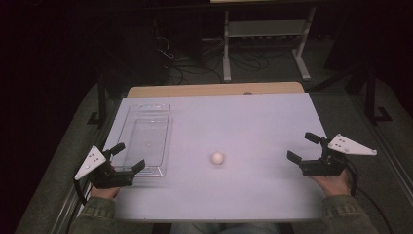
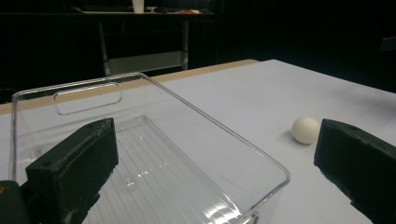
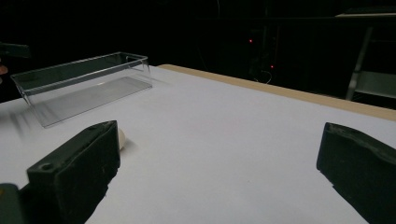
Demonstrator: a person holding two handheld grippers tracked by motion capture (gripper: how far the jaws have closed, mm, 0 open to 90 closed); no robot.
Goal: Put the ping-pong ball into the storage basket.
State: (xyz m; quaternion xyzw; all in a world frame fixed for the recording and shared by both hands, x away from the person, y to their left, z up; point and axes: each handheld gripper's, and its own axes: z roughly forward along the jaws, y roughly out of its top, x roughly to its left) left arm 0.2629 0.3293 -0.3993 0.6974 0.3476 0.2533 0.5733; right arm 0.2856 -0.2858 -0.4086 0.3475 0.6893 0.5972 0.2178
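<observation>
Small white ball (image 1: 217, 158) lay on white table (image 1: 253, 122), near middle, right of clear rectangular plastic bin (image 1: 144, 139), well apart from it. Bin stood upright near left edge, apparently empty. Left gripper (image 1: 127, 157) sat at bin's near corner, jaws spread wide, holding nothing. Right gripper (image 1: 303, 147) rested near right edge, jaws wide open, empty, pointed toward ball. Judgement: work barely begun; ball not yet grasped, pick-up and placing into bin remained.

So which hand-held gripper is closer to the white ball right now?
Left, by a little. The left hand-held gripper is open at the clear tray's near end, left of the ball. The right hand-held gripper, also open, sits farther off on its right.
</observation>
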